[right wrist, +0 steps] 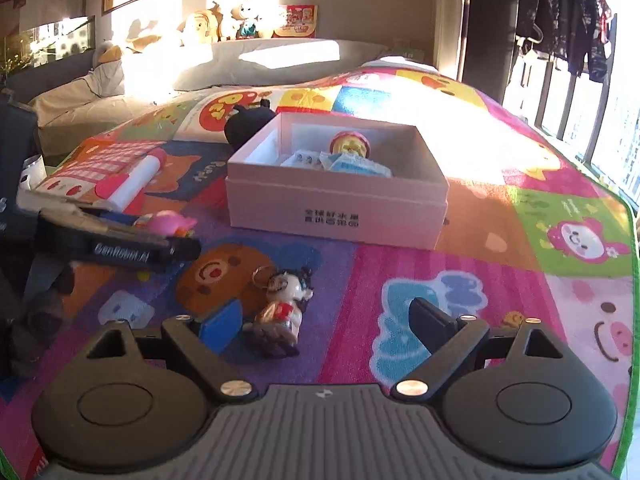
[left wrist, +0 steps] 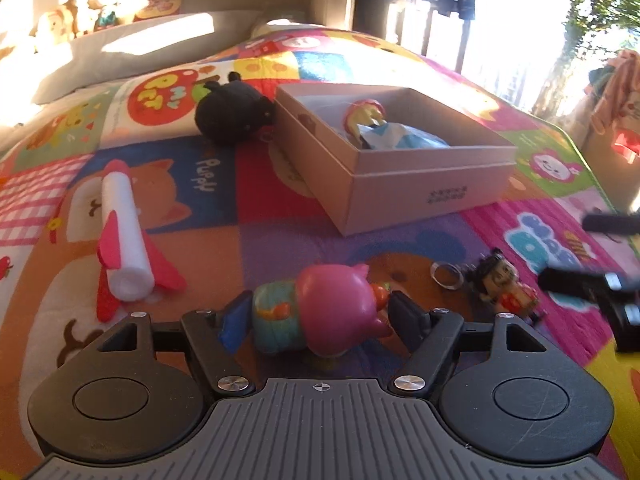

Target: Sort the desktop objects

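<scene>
Toys scattered around open box (left wrist: 400, 184) on patchwork blanket (left wrist: 280, 240).
Left gripper (left wrist: 316, 312) fingers close around pink pig figure (left wrist: 336, 308); right gripper (right wrist: 324, 322) fingers spread wide beside keychain doll (right wrist: 284, 308).

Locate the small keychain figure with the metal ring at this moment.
The keychain figure lies on the play mat, low and left of centre in the right wrist view, just inside the right gripper's blue finger, nearer than the box.

Each black two-finger left gripper (left wrist: 316, 316) and right gripper (right wrist: 328, 322) shows a grey ribbed plate at the lower centre of its frame, flanked by round black discs, silver screws, one blue pad, and white "GenRobot.AI" lettering.
</scene>
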Demonstrator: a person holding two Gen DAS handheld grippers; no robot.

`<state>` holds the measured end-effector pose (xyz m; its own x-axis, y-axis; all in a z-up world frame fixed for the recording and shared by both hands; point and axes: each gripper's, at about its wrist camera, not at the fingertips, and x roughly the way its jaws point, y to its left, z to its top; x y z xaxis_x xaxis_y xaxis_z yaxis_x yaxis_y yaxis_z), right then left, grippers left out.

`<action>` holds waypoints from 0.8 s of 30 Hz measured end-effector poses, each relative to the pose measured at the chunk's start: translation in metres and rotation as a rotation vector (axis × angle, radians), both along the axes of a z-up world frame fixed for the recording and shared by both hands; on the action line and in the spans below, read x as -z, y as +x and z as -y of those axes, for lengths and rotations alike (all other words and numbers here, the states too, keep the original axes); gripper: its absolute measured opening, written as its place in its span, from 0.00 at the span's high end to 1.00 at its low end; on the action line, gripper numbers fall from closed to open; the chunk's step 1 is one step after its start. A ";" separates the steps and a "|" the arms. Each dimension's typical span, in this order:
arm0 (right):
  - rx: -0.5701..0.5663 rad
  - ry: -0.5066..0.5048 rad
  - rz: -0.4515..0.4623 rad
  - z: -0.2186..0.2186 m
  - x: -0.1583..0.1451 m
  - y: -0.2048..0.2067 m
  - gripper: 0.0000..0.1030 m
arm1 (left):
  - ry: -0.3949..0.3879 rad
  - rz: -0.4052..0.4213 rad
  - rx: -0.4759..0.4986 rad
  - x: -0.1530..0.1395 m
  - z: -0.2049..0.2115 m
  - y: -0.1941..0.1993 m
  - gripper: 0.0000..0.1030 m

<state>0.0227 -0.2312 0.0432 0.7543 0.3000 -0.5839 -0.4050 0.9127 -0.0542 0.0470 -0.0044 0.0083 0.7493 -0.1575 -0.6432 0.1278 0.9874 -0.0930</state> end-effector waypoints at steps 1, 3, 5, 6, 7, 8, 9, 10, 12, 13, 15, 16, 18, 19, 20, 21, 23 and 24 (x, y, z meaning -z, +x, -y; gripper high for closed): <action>0.001 -0.005 0.026 -0.001 -0.006 0.007 0.10 | -0.007 -0.003 0.026 0.001 0.001 -0.007 0.24; 0.029 -0.007 0.087 0.001 -0.018 0.022 0.00 | -0.019 0.001 0.063 0.003 0.004 -0.021 0.19; 0.086 0.026 0.120 0.008 -0.029 0.047 0.00 | -0.022 0.012 0.075 0.006 0.005 -0.030 0.07; 0.113 0.052 0.101 0.012 -0.032 0.062 0.00 | -0.025 0.018 0.076 0.007 0.005 -0.032 0.06; 0.155 0.092 0.066 0.017 -0.034 0.082 0.00 | -0.035 0.027 0.077 0.006 0.004 -0.032 0.06; 0.206 0.130 0.033 0.022 -0.034 0.100 0.00 | -0.047 0.034 0.074 0.006 0.002 -0.032 0.05; 0.263 0.157 0.006 0.026 -0.033 0.117 0.03 | -0.061 0.028 0.067 0.007 0.000 -0.031 0.04; 0.315 0.161 -0.015 0.028 -0.031 0.131 0.09 | -0.075 0.017 0.060 0.008 -0.002 -0.030 0.04; 0.377 0.122 -0.075 0.028 -0.022 0.160 0.40 | -0.095 0.024 0.059 0.007 -0.005 -0.030 0.03; 0.386 0.101 -0.106 0.026 -0.016 0.171 0.43 | -0.099 0.026 0.057 0.008 -0.006 -0.031 0.03; 0.396 0.029 -0.137 0.019 -0.006 0.179 0.48 | -0.114 0.034 0.054 0.007 -0.008 -0.032 0.02; 0.396 -0.014 -0.125 0.016 -0.006 0.176 0.48 | -0.125 0.037 0.053 0.007 -0.010 -0.033 0.02; 0.413 -0.105 -0.104 0.014 -0.009 0.167 0.48 | -0.174 0.038 0.052 0.008 -0.017 -0.032 0.01; 0.426 -0.142 -0.108 0.018 -0.009 0.161 0.46 | -0.199 0.037 0.053 0.008 -0.021 -0.032 0.01; 0.429 -0.137 -0.117 0.025 -0.010 0.155 0.46 | -0.217 0.037 0.054 0.009 -0.023 -0.031 0.00; 0.441 -0.131 -0.127 0.031 -0.010 0.150 0.45 | -0.225 0.038 0.055 0.009 -0.024 -0.031 0.00; 0.463 -0.144 -0.138 0.039 -0.011 0.142 0.44 | -0.226 0.039 0.057 0.009 -0.023 -0.031 0.00; 0.468 -0.151 -0.138 0.039 -0.012 0.140 0.44 | -0.224 0.040 0.060 0.008 -0.022 -0.031 0.00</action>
<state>0.1630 -0.2707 0.0548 0.7005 -0.1473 -0.6983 0.0331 0.9841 -0.1744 0.0157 0.0181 -0.0001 0.7585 -0.3379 -0.5572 0.1931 0.9332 -0.3031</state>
